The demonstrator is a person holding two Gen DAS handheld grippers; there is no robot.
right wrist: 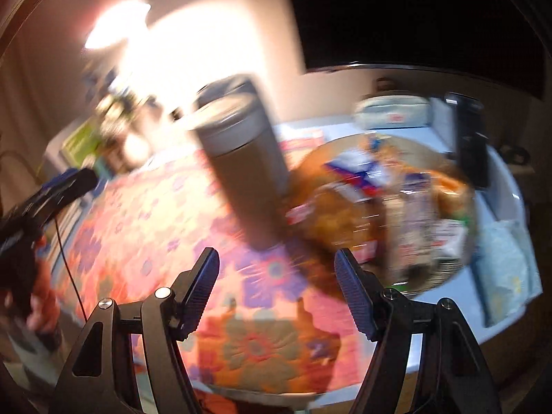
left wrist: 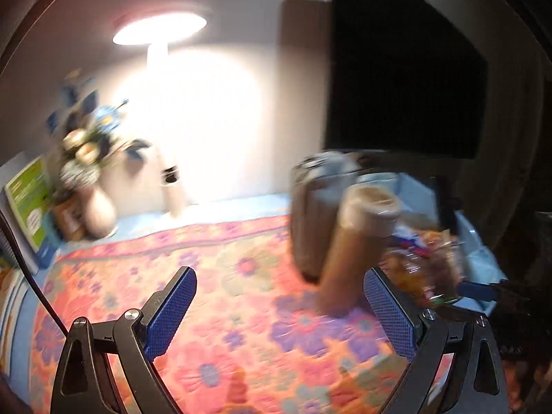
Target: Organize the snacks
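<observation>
Both views are blurred. A tall canister with a grey lid (left wrist: 310,214) (right wrist: 241,158) stands on the floral cloth (left wrist: 224,293). Beside it stands a brown jar with a tan lid (left wrist: 355,241). Right of them, a round tray (right wrist: 445,276) holds a heap of snack packets (right wrist: 379,200) (left wrist: 424,262). My left gripper (left wrist: 281,310) is open wide over the cloth, its right pad close to the brown jar's base, with nothing between the pads. My right gripper (right wrist: 277,293) is open in front of the canister and holds nothing. The left gripper (right wrist: 65,183) also shows at the right view's far left edge.
A lit lamp (left wrist: 158,31) and a vase of flowers (left wrist: 96,207) stand at the back left by the wall. A black screen (left wrist: 403,86) fills the back right. A white pouch (right wrist: 393,110), a black object (right wrist: 469,138) and a pale packet (right wrist: 507,262) lie around the tray.
</observation>
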